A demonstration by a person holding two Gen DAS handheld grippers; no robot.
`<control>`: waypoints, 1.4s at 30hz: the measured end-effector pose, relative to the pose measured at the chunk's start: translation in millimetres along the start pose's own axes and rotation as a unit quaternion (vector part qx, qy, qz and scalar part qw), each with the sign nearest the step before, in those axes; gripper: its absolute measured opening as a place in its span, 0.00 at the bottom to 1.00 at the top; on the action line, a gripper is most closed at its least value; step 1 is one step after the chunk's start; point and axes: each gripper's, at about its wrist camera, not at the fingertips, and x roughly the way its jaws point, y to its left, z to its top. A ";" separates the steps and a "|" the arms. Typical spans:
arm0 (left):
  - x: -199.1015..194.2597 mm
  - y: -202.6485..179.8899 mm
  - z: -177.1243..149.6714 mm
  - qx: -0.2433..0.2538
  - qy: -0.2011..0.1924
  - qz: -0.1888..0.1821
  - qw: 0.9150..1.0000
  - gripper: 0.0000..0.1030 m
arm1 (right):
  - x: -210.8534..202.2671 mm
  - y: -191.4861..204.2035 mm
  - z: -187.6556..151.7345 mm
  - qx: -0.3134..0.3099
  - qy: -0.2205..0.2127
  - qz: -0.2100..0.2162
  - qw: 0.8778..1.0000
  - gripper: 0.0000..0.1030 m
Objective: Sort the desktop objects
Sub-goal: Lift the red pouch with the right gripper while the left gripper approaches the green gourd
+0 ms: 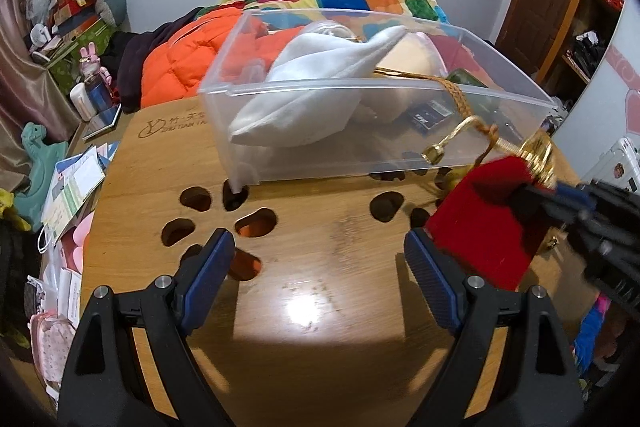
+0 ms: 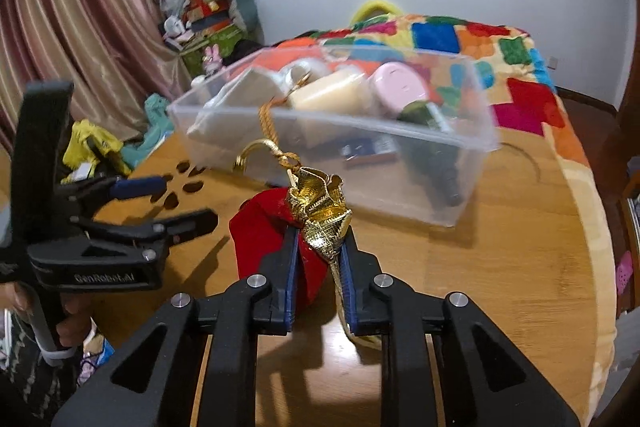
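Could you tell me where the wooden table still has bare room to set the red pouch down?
Bare wood lies between the open left gripper and the clear bin, past the cut-out holes. More lies right of the bin. The bin is crowded. The right gripper holds the red pouch.

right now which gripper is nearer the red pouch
Right. The right gripper is shut on the red pouch at its gold neck; the left gripper hangs open beside it, not touching.

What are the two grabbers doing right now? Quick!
Left gripper: open, holding nothing.
Right gripper: shut on the red pouch at its gold neck.
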 end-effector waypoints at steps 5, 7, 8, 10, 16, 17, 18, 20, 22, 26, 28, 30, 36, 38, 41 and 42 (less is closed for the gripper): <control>0.1 -16.9 3.6 0.017 -0.001 0.000 1.000 0.85 | -16.4 -15.8 9.4 0.021 -0.024 -0.005 0.999 0.16; 0.4 -23.9 5.3 0.025 -0.001 -0.002 1.000 0.85 | -21.7 -19.1 14.0 0.021 -0.033 -0.007 0.999 0.16; 0.6 -26.1 5.9 0.027 -0.001 -0.001 1.000 0.85 | -24.2 -19.8 16.2 0.019 -0.037 -0.009 0.999 0.16; 1.3 -31.5 7.9 0.033 -0.001 -0.002 0.999 0.85 | -28.3 -20.5 20.2 0.016 -0.043 -0.008 0.999 0.16; 3.2 -43.6 11.2 0.043 0.000 -0.008 0.999 0.85 | -34.8 -18.9 31.9 0.003 -0.055 -0.007 0.998 0.16; 3.0 -44.5 11.0 0.044 0.000 -0.008 0.999 0.85 | -35.3 -19.2 33.8 0.003 -0.057 -0.007 0.998 0.16; 2.9 -45.2 11.1 0.044 0.000 -0.008 0.999 0.85 | -35.6 -19.7 36.0 0.002 -0.058 -0.008 0.998 0.16; 3.1 -46.3 11.7 0.043 0.000 -0.013 0.999 0.85 | -35.8 -21.6 40.3 0.001 -0.060 -0.010 0.998 0.16; 3.7 -46.1 11.4 0.042 0.002 -0.014 0.999 0.85 | -36.0 -23.5 45.3 0.000 -0.062 -0.016 0.998 0.16; 5.5 -50.4 9.5 0.046 0.005 -0.020 0.999 0.84 | -35.4 -25.8 54.5 -0.003 -0.067 -0.021 0.998 0.16; 6.8 -52.9 10.5 0.049 0.007 -0.026 0.998 0.81 | -34.5 -25.5 57.7 -0.005 -0.067 -0.023 0.997 0.16; 9.1 -56.6 12.6 0.051 0.013 -0.037 0.998 0.77 | -33.3 -24.6 59.6 -0.007 -0.067 -0.024 0.997 0.16; 16.6 -72.3 19.7 0.064 0.019 -0.048 0.997 0.69 | -30.8 -27.1 61.9 -0.008 -0.066 -0.016 0.998 0.16; 20.2 -77.5 22.7 0.064 0.021 -0.050 0.996 0.66 | -29.3 -28.1 60.3 -0.008 -0.064 -0.014 0.998 0.16; 27.4 -86.2 25.7 0.064 0.029 -0.049 0.996 0.61 | -27.4 -31.7 58.6 -0.006 -0.060 -0.011 0.998 0.16; 29.8 -88.4 26.8 0.063 0.031 -0.048 0.996 0.60 | -27.1 -32.8 58.0 -0.006 -0.059 -0.010 0.998 0.16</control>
